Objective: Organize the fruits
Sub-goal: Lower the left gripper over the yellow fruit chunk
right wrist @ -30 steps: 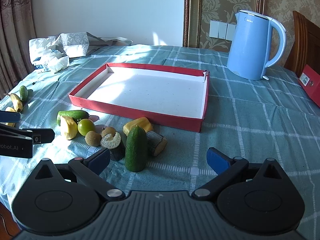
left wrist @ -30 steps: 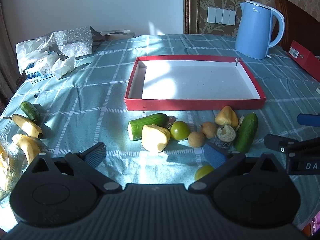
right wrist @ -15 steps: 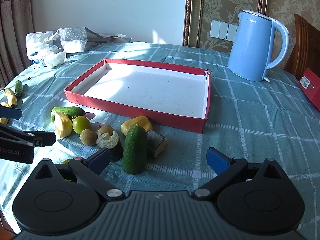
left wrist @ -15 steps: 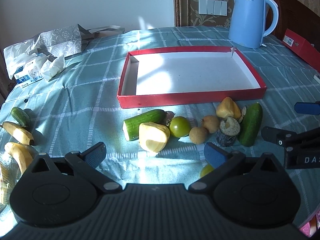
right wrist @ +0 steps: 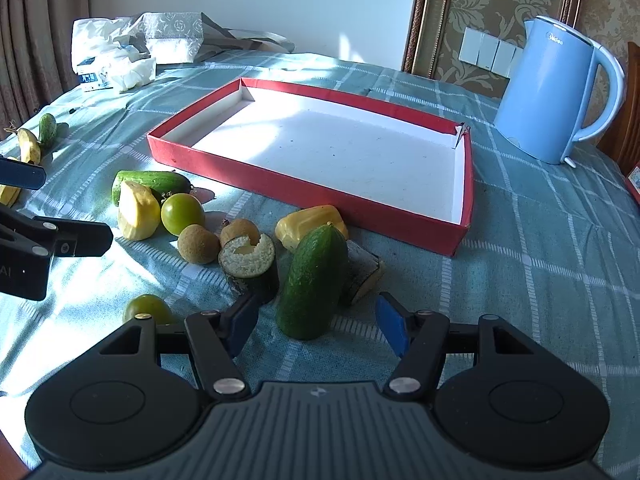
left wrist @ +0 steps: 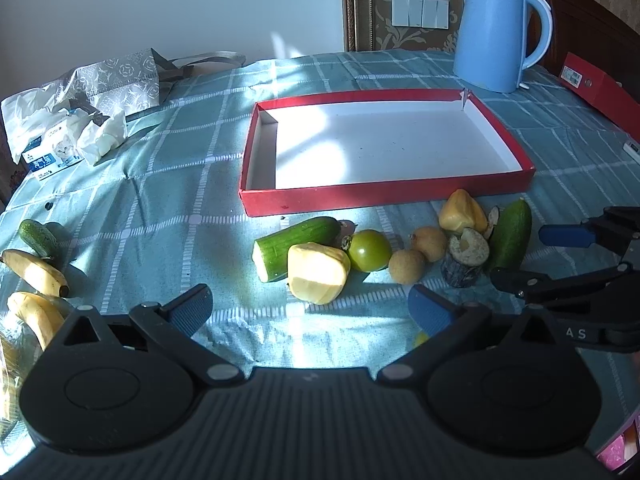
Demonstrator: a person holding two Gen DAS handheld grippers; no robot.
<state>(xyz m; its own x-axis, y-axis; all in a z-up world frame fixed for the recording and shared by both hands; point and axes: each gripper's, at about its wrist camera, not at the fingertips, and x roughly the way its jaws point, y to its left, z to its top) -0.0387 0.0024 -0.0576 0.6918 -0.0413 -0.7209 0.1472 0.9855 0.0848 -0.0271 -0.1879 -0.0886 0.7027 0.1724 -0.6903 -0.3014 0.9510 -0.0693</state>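
A red tray [left wrist: 384,196] [right wrist: 280,186] with a white floor lies on the checked cloth. In front of it sit a whole cucumber [right wrist: 312,280] [left wrist: 510,236], a cut cucumber [left wrist: 296,240], a green tomato [left wrist: 370,250], yellow fruit pieces [left wrist: 318,278], two brown longans [left wrist: 406,266] and a cut stump [right wrist: 248,258]. My right gripper [right wrist: 316,326] is closing, with the whole cucumber's near end between its blue pads [right wrist: 394,332]; they do not touch it. My left gripper [left wrist: 312,312] stands open over bare cloth below the yellow piece.
A blue kettle [left wrist: 496,36] stands behind the tray at the right, with a red box [left wrist: 596,88] beside it. Tissue packs and a bag [left wrist: 80,120] lie at the far left. Bananas [left wrist: 36,272] and a small cucumber [left wrist: 38,236] rest at the left edge. A second green tomato [right wrist: 148,308] lies near my right gripper.
My right gripper has moved down and closer to the whole cucumber, and its jaws have narrowed around the cucumber's end. The left gripper has barely shifted.
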